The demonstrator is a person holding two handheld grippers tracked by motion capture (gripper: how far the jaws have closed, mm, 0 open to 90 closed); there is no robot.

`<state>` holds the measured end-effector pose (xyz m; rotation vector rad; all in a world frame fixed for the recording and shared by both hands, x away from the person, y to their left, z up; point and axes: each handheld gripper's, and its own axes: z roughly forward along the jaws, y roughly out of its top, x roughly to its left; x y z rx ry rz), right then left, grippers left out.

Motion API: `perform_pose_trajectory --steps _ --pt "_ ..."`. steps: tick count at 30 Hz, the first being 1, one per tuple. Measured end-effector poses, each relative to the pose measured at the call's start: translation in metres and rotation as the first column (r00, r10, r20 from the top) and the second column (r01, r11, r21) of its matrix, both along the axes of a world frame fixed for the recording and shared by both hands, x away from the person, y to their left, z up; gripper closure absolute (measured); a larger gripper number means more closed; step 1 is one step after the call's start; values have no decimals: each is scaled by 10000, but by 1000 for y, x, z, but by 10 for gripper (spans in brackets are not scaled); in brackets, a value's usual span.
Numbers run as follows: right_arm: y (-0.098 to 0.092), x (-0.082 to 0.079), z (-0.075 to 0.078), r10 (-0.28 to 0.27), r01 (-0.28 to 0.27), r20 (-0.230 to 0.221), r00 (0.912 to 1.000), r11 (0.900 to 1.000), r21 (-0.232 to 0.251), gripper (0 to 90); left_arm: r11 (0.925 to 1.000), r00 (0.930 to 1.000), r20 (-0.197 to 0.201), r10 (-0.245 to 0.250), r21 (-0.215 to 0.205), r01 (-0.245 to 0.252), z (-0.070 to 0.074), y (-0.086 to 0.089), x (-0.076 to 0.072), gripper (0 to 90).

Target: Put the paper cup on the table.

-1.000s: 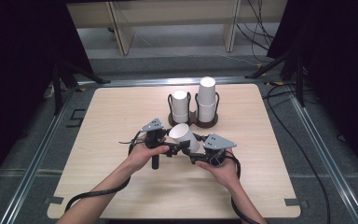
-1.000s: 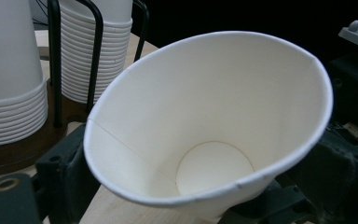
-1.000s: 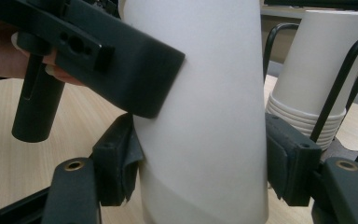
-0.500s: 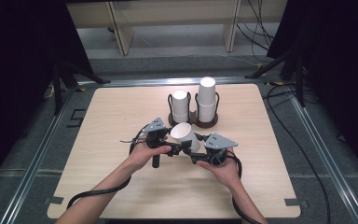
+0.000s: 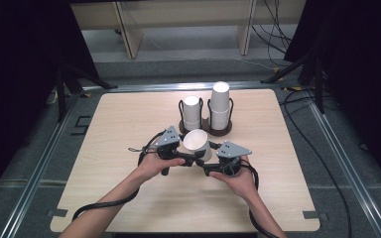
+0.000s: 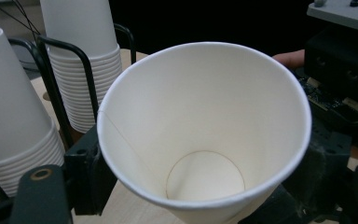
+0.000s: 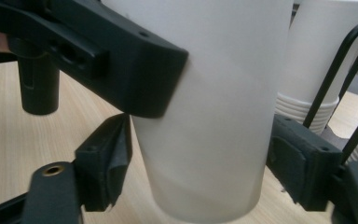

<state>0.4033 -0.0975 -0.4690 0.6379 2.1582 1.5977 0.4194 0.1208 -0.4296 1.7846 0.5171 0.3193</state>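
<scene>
Since the earlier frames the hands have hardly shifted, but the grip has changed over: the left gripper point(image 5: 191, 159) has just been closing its jaws on the white paper cup point(image 5: 197, 144), while the right gripper point(image 5: 209, 167) has just been opening, with the cup between its pads. In the left gripper view the cup's open mouth point(image 6: 204, 126) faces the camera and both dark pads press against its outer wall; the cup's lower end is cut off by the bottom edge of that view. In the right gripper view the left gripper's black jaw point(image 7: 121, 60) lies across the cup's wall point(image 7: 214, 107), and the right gripper's own pads stand a little clear on either side; the cup's rim is cut off at the top. The cup hangs tilted above the middle of the table point(image 5: 129, 119), mouth toward the person, just in front of the black wire cup holder point(image 5: 206, 124) near the far edge. That holder carries two stacks of upturned paper cups, the left stack point(image 5: 192, 111) shorter than the right stack point(image 5: 220, 104). The right gripper's fingertips are hard to make out in the high view
</scene>
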Motion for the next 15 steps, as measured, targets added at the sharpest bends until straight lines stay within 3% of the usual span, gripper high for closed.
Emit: perform_pose_trajectory --steps 5,8,9,10,15 --pt "-6 -3 -2 -120 108 -232 9997 9987 -491 168 9957 9934 1136 -150 930 44 5 0 -5 217" --pt "-12 -7 -5 -1 -36 -466 9989 9969 -784 156 9837 9824 1742 -675 1761 363 8 0 -7 219" --pt "-16 -8 -6 61 -83 -235 9997 9954 -950 156 9818 9803 1789 -835 1834 502 8 0 -8 219" --pt "-17 -11 -7 74 -128 -580 9983 9955 -940 157 9734 9764 1792 -1203 2143 806 9 1 -8 219" --pt "-31 -19 -8 722 -778 -607 9955 9925 -943 166 9480 9646 1360 -2261 2585 1858 8 6 -10 225"
